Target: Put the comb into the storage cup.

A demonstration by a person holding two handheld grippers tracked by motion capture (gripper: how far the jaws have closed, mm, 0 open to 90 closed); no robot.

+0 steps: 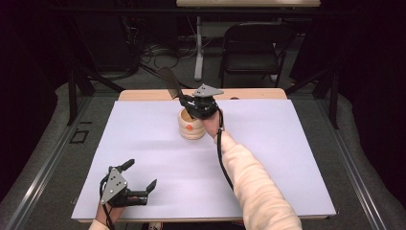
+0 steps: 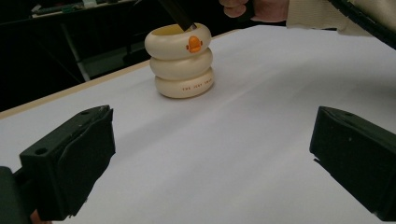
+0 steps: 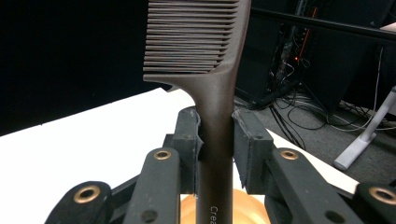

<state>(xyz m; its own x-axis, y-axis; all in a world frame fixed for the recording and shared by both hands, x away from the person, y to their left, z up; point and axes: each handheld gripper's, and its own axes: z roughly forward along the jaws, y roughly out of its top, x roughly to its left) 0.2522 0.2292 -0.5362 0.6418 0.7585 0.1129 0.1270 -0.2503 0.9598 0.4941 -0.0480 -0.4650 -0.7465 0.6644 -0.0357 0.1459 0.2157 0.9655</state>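
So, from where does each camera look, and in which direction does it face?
High view: above the person's side, facing forward and down on the table; both forearms, left gripper, right gripper.
Left gripper view: on the left gripper, low, facing the holder; wide-open jaws, the other hand.
Right gripper view: on the right gripper, jaws shut on the comb.
All share the holder and comb.

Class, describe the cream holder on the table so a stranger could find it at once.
Start at the white table and look toward its far edge, near the middle. There stands the holder, under the right gripper, which grips a dark comb. It looks like three stacked cream rings with an orange mark on the top one.
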